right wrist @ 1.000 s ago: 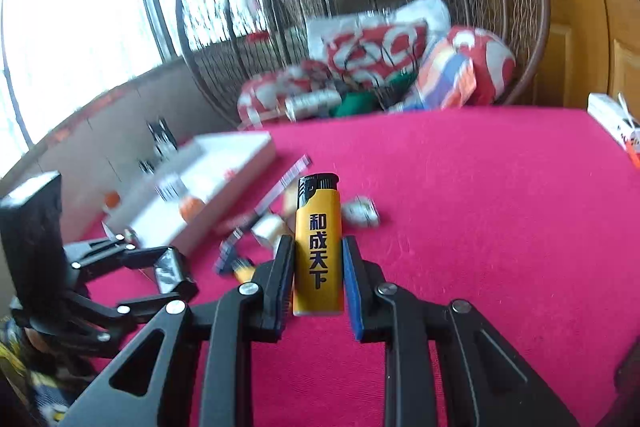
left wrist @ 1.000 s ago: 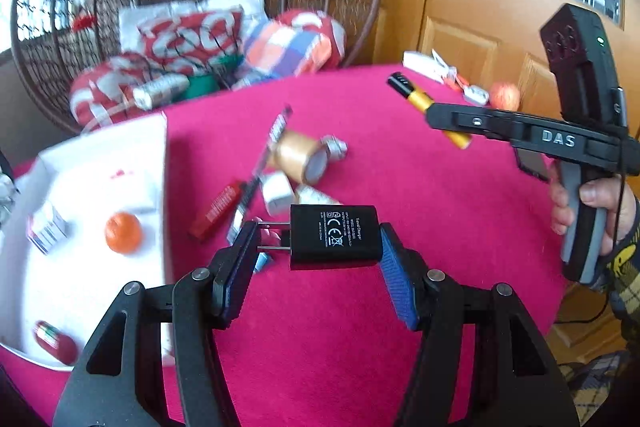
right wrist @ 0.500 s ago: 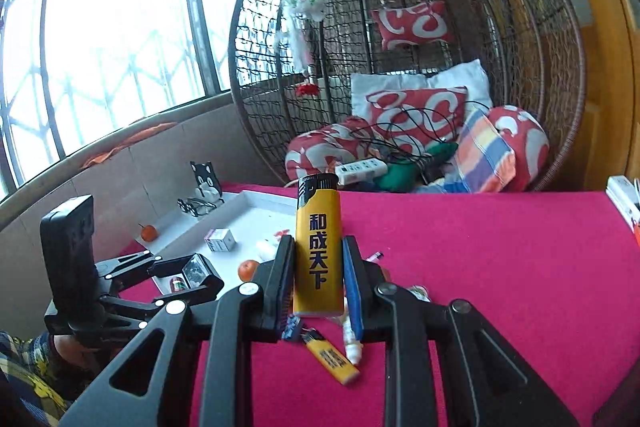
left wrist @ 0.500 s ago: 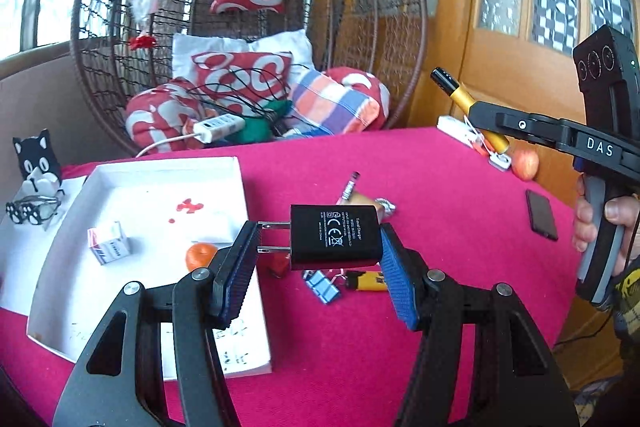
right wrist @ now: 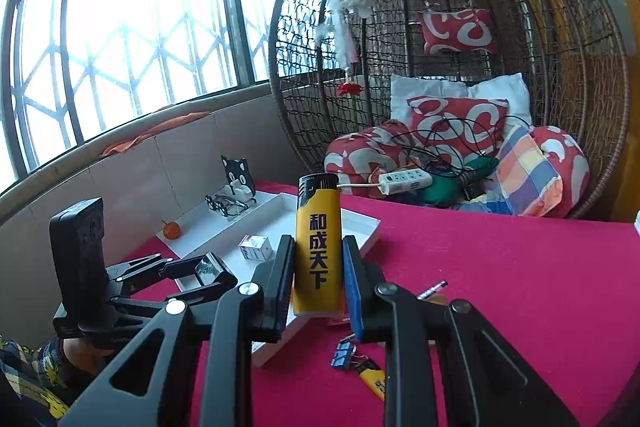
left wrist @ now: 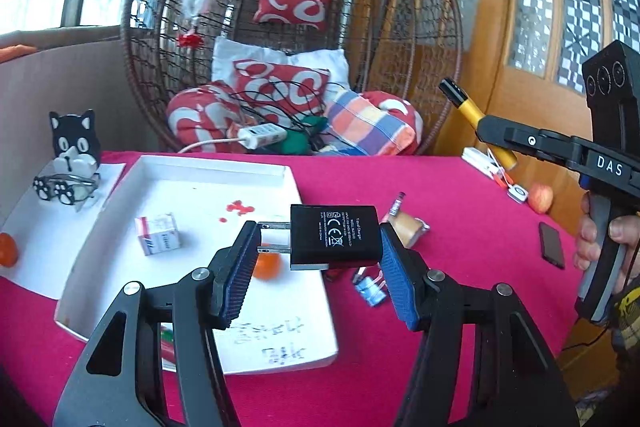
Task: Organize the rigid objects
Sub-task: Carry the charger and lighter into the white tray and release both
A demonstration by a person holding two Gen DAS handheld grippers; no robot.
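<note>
1. Left gripper (left wrist: 316,267) jaws part-open, clamped on a black rectangular plug-in charger (left wrist: 334,237), prongs against the left pad, above a shallow white tray (left wrist: 208,171).
2. Right gripper (right wrist: 316,283) jaws nearly closed on an upright yellow plastic lighter (right wrist: 318,247), above the red-clothed counter (right wrist: 520,267).
3. Orange ball (left wrist: 266,265) partly hidden behind the left pad.

Both grippers were black, with triangular cut-outs in the arms and silver screws at the pivots. The left gripper (left wrist: 316,269) had blue ribbed fingers (left wrist: 398,287). The right gripper (right wrist: 318,275) bore white "DAS" lettering. The sleeves (right wrist: 24,375) were dark plaid with yellow.
</note>
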